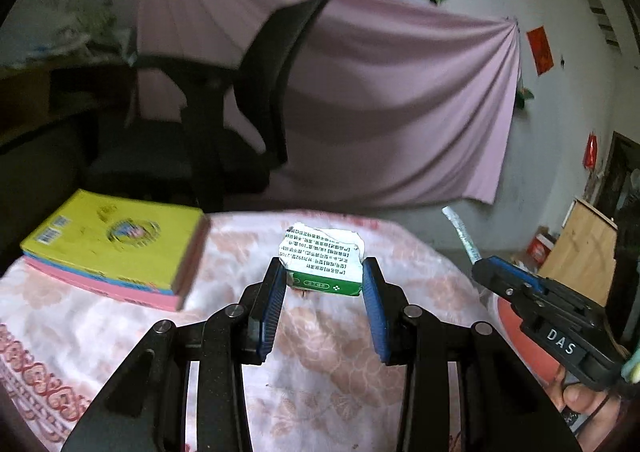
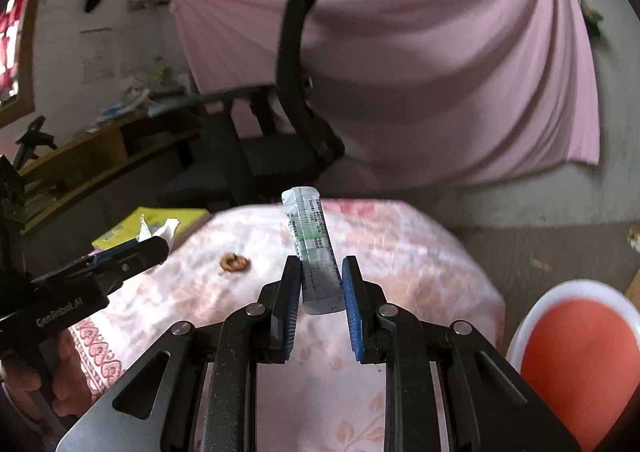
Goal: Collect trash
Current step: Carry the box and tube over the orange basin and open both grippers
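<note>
My left gripper (image 1: 325,272) is shut on a torn green-and-white wrapper (image 1: 324,260), held above the table with the floral cloth (image 1: 312,364). My right gripper (image 2: 321,272) is shut on a long silver-green sachet wrapper (image 2: 314,248) that sticks up and forward. Each gripper shows in the other view: the right one (image 1: 476,270) with its sachet (image 1: 460,230) at the right, the left one (image 2: 160,246) with its wrapper (image 2: 158,230) at the left. A small brown scrap (image 2: 234,263) lies on the cloth, left of my right gripper.
A yellow book on a pink one (image 1: 116,248) lies at the table's left. A black office chair (image 1: 240,103) stands behind the table before a pink hanging sheet (image 1: 400,99). A red and white bin (image 2: 576,356) stands at the right, beside the table.
</note>
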### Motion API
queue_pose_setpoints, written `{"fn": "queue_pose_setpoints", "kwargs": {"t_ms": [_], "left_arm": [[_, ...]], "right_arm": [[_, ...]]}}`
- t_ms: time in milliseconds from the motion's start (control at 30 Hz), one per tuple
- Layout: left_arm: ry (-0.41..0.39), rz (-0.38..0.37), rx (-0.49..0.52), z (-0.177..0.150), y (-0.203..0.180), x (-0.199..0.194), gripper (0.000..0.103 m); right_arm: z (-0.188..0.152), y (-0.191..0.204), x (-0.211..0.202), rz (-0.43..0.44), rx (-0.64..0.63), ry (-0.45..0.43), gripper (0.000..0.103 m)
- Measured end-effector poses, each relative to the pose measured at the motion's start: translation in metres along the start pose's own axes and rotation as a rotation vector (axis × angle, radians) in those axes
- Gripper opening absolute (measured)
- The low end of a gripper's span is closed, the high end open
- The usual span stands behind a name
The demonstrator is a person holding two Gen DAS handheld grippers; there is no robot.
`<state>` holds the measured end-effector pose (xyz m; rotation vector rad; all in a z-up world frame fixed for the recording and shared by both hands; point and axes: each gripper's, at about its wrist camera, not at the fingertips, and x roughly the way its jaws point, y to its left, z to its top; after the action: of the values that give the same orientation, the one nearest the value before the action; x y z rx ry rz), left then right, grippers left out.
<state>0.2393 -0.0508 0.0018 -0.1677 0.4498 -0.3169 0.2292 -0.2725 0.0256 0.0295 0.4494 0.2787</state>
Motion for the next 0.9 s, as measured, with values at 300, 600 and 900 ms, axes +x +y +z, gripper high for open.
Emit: {"fn": "queue_pose_setpoints", "kwargs": {"t_ms": [300, 600, 900], "left_arm": [[-0.201, 0.001, 0.119, 0.004, -0.029, -0.050, 0.033], [-0.283, -0.047, 0.237, 0.006, -0.076, -0.078, 0.033], [-0.291, -0.130, 0.324, 0.011, -0.135, -0.087, 0.033]], "right_arm": [[0.000, 0.013, -0.055, -0.024, -0.066, -0.239, 0.019], [-0.002, -0.004, -0.107, -0.107, -0.025, -0.385, 0.019], [-0.011, -0.038, -0.143, -0.218, 0.063, -0.431, 0.019]]}}
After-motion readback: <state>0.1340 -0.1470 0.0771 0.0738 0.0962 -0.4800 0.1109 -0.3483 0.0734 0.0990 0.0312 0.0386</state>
